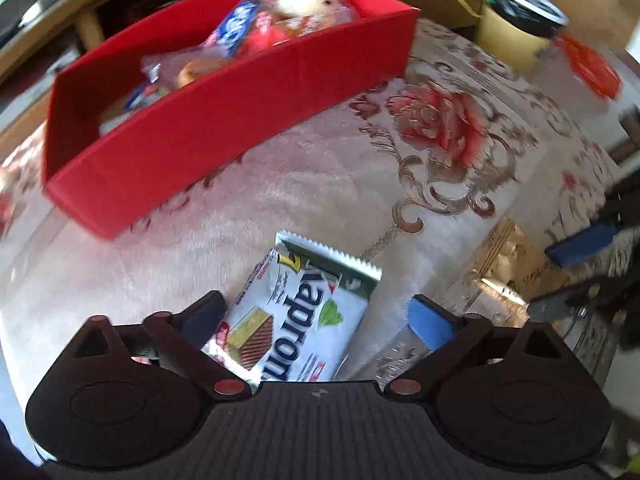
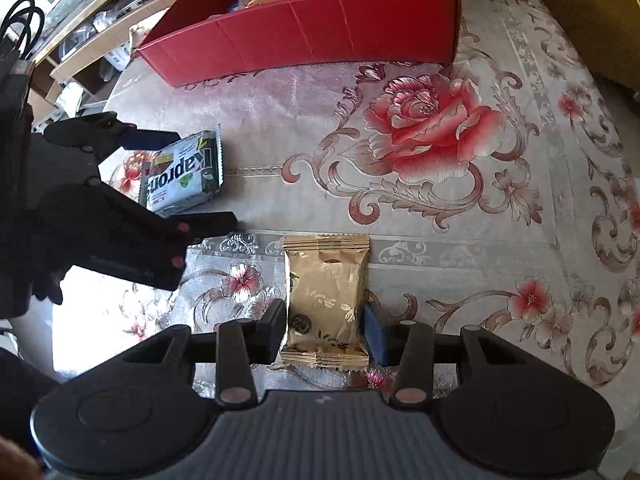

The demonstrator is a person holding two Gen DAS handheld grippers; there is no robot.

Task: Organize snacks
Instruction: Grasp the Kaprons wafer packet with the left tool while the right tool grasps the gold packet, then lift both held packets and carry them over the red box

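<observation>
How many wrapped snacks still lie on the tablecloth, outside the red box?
2. The white wafer pack lies between the left gripper's open fingers; the gold packet sits between the right gripper's fingers. Others may lie out of view.

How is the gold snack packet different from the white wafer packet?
The gold packet is plain gold with dark marks; the white wafer packet is white and green with big blue letters. The gold packet is squeezed between the right gripper fingers, while the wafer packet lies free between the wide-open left gripper fingers. Both are sealed with crimped ends, lying on the flowery tablecloth outside the red box.
</observation>
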